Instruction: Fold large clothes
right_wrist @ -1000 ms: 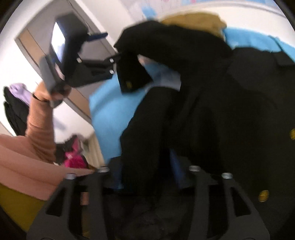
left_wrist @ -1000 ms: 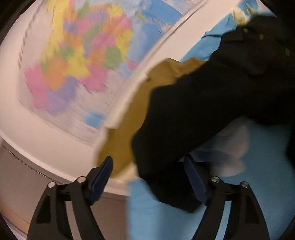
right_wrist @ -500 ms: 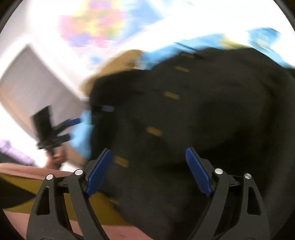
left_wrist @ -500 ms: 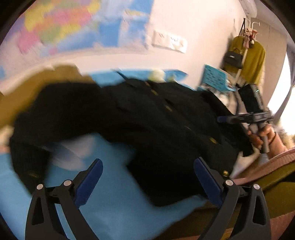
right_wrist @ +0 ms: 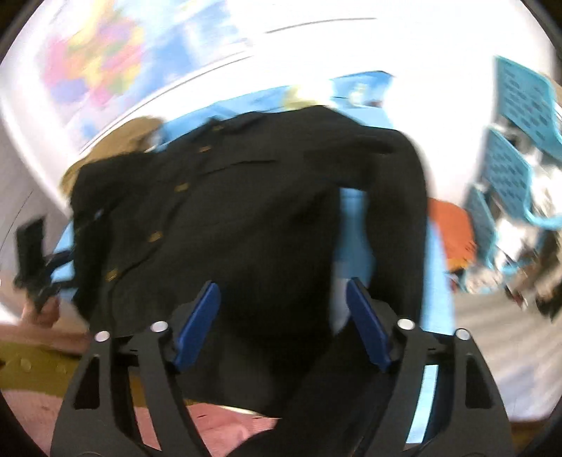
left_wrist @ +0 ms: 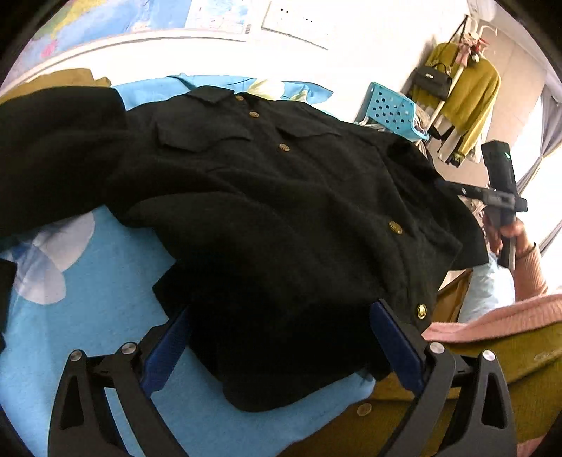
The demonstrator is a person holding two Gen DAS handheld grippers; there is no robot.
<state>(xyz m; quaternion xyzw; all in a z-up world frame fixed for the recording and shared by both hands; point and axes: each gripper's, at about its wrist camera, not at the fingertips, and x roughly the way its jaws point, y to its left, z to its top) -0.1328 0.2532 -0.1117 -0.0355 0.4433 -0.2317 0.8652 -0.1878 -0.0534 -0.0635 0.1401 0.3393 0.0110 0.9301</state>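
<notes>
A black jacket (left_wrist: pixel 267 197) with gold buttons lies front-up on a light blue bedsheet (left_wrist: pixel 87 316). One sleeve (left_wrist: pixel 52 154) stretches to the left. My left gripper (left_wrist: pixel 281 337) hovers open over the jacket's near hem, its blue pads (left_wrist: pixel 168 348) not pressing the cloth. In the blurred right wrist view, my right gripper (right_wrist: pixel 282 316) stands over the jacket (right_wrist: pixel 228 218) with its jaws opening and dark cloth below them, unpinched. The other sleeve (right_wrist: pixel 404 211) runs down the right side. A hand holds the right gripper (left_wrist: pixel 498 197) at the jacket's right edge.
A mustard garment (left_wrist: pixel 70 75) lies at the bed's back left under a wall map (left_wrist: pixel 105 17). Blue perforated baskets (left_wrist: pixel 393 109) and a rack with a yellow-green sweater (left_wrist: pixel 470 88) stand at the right. The person's pink sleeve (left_wrist: pixel 491 316) and olive clothing (left_wrist: pixel 491 379) are close by.
The left gripper let go of the raised sleeve, opened wide and swung down toward the jacket's front. The right gripper's jaws spread apart while it swept across the jacket.
</notes>
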